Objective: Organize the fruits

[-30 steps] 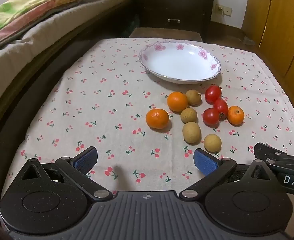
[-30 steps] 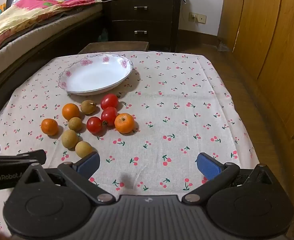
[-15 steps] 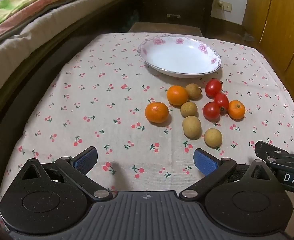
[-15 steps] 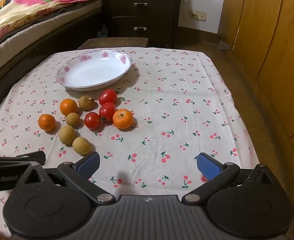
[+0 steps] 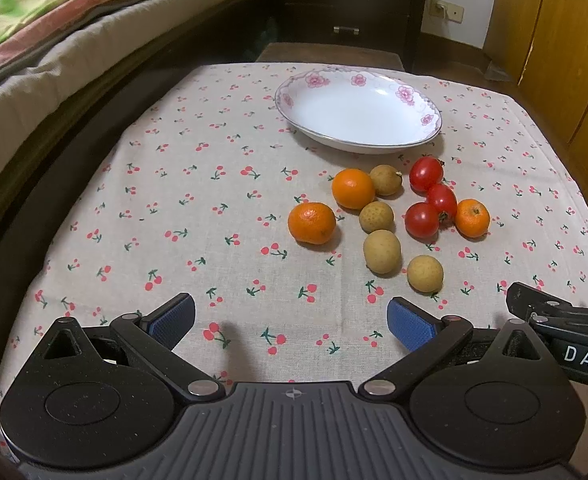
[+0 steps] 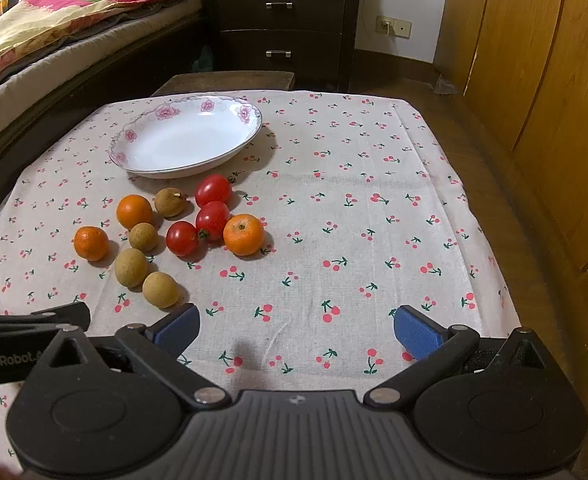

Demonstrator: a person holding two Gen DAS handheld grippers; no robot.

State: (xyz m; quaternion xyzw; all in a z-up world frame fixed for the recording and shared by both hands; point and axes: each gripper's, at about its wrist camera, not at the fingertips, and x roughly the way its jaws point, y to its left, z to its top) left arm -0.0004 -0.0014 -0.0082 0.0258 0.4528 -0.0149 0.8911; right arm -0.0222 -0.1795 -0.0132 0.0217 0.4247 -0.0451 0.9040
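**Both grippers hanging wide open over the near edge of the fruit table**

The left gripper [image 5: 292,320] is hovering above the cherry-print tablecloth [image 5: 198,200] with its blue-padded jaws spread wide and nothing between them. The right gripper [image 6: 297,328] is doing the same just beside it, jaws equally wide and gripping nothing; its black frame is showing at the right edge of the left wrist view.

The fruits are all lying loose on the cloth, ahead of the left gripper's right finger. A white plate with a pink flower rim [image 5: 358,118] is sitting at the far side of the table with nothing in it. Just in front of it, three mandarins are resting: one on the left [image 5: 312,223], one nearer the plate [image 5: 353,188], and one at the right end of the cluster [image 5: 472,218]. Three cherry tomatoes [image 5: 437,201] are bunching together, touching one another, with the right mandarin touching the group. Four tan longans are lying among them: one [image 5: 386,179] against the mandarin nearest the plate, one [image 5: 376,217] below it, and two [image 5: 382,251] [image 5: 425,273] nearest the grippers.

A bed [image 6: 54,40] is standing along the left, a dark nightstand [image 6: 282,28] beyond the table, and wooden wardrobe doors [image 6: 534,60] on the right.
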